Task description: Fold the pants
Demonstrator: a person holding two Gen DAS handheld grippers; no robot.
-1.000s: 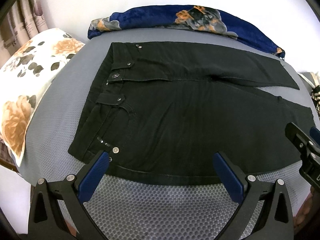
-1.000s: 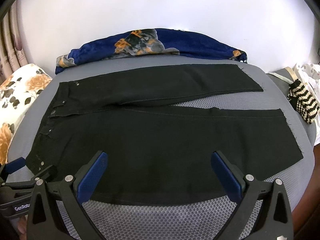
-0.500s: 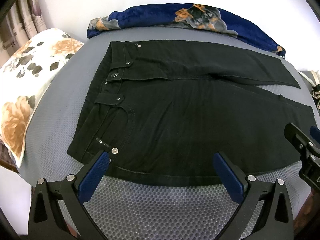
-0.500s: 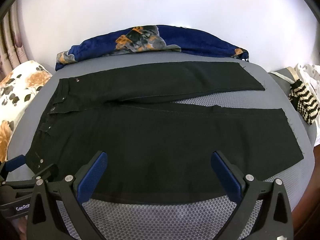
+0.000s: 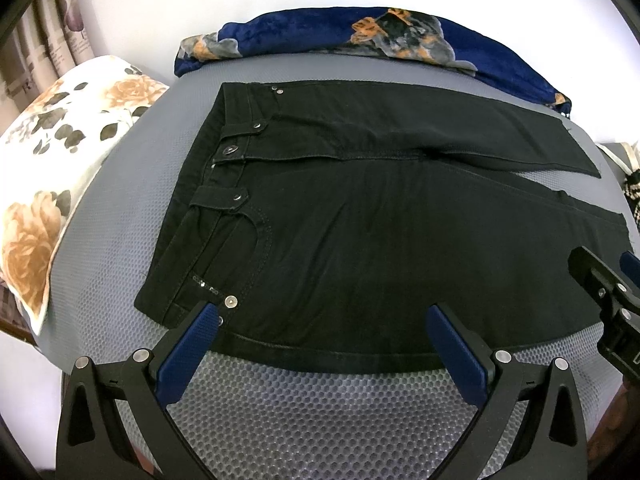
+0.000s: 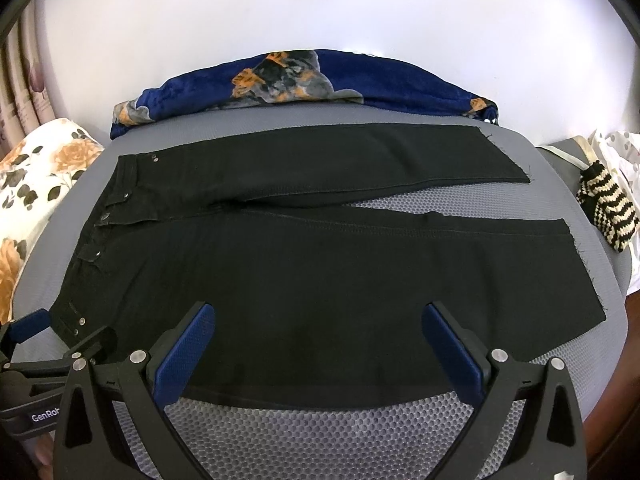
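Observation:
Black pants (image 5: 360,232) (image 6: 320,272) lie flat on a grey mesh surface, waistband to the left, both legs stretching right and slightly parted. My left gripper (image 5: 320,312) is open over the near edge of the waist end, its left blue finger (image 5: 188,344) beside the pocket rivet. My right gripper (image 6: 320,312) is open over the near edge of the nearer leg, with nothing between its fingers. Each gripper shows at the edge of the other's view: the right gripper (image 5: 612,304), the left gripper (image 6: 60,344).
A blue floral blanket (image 5: 360,36) lies rolled along the far edge by the white wall. A floral pillow (image 5: 60,152) sits left of the waistband. A black-and-cream striped knit item (image 6: 608,208) lies at the right. Grey mesh (image 6: 340,436) is bare in front of the pants.
Both grippers have risen and tipped slightly, so the pants sit a little lower in each view. The pants have not moved and both grippers stay open.

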